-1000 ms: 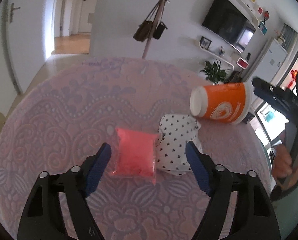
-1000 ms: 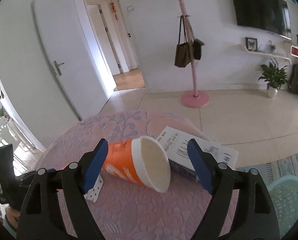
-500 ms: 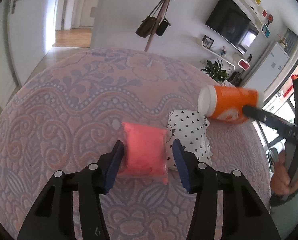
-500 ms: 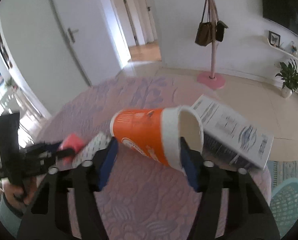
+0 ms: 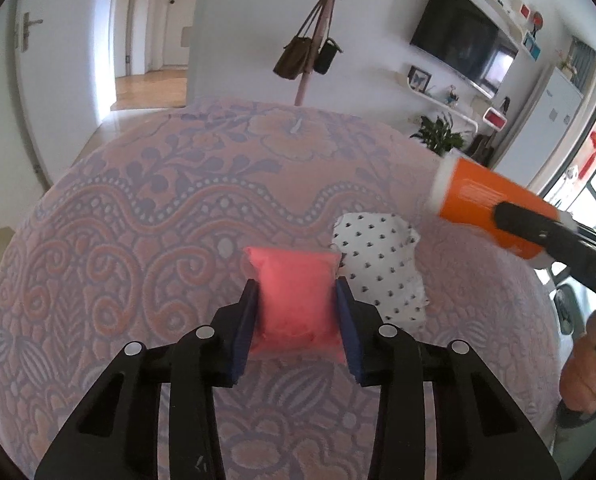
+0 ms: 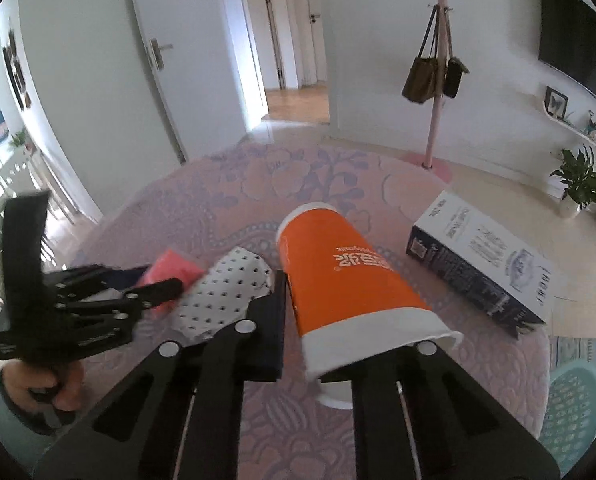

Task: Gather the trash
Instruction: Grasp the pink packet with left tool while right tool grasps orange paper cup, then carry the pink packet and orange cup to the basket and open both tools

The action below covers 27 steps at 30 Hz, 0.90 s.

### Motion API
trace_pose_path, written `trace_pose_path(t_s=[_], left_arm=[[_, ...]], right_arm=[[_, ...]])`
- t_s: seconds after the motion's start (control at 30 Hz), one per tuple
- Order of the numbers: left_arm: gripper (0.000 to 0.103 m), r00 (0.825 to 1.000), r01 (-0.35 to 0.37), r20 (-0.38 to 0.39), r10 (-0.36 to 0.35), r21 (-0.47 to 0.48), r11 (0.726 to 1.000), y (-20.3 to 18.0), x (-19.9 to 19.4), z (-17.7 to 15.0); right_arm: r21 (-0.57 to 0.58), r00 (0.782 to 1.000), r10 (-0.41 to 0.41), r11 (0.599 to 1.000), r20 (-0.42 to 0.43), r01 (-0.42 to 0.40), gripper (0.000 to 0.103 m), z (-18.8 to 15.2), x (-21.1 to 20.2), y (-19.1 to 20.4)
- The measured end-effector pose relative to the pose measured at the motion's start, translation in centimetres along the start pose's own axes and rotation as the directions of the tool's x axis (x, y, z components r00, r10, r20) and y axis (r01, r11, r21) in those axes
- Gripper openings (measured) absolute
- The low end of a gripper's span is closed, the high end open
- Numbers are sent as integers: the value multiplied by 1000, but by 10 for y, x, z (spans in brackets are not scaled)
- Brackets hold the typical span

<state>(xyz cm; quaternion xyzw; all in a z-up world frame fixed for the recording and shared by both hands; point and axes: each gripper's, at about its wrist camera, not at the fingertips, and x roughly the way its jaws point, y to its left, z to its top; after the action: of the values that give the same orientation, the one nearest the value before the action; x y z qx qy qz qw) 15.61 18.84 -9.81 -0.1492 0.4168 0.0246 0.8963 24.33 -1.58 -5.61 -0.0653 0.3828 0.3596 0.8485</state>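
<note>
Left hand-held gripper [image 5: 298, 320]: jaws just closed in, now clamped on the pink packet [image 5: 296, 296], pads pressing both side edges. Packet sits mid-surface, toward the near edge. A side pinch makes sense: it's a soft, flat pouch, so the edges are the only purchase.

Right hand-held gripper [image 6: 338, 320]: jaws just came together, pinching the orange paper cup [image 6: 354, 280] by its wall at the open rim, one finger outside, the other seemingly inside the mouth. That likely explains the near-zero gap: only thin card between the pads. Cup is tilted, base pointing away, apparently off the surface [image 5: 138, 208].

Still lying there: polka-dot wrapper [image 5: 378, 264], just beside the packet toward the right edge, and a printed box [image 6: 478, 264] at the far right edge.

Judgement: both grasps set, lift is next. Thin rim may crush or slip.
</note>
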Motion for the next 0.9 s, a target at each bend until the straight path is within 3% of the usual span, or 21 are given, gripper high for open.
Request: trace_pose_path(t_s=[0.27,0.47,0.67,0.9], left_arm=[[35,989,84,120,-89,43,996,-32,-41,13],[35,965,175,170,-199,148,973,-96,-62,27],[35,935,287,134,-327,251,924,-179,-52,33],[35,910,383,34,-413,311,869,-258,-17,25]], right_arm=[[39,988,-26,999,152,20,3,-7,-75,-9],[115,963,-113,990,246,87,3,-20,-130,-43],[244,935,-237,954,265,173,3,-49,-172,-99],[429,910,-351,873,218,234,3,-88,-196,-172]])
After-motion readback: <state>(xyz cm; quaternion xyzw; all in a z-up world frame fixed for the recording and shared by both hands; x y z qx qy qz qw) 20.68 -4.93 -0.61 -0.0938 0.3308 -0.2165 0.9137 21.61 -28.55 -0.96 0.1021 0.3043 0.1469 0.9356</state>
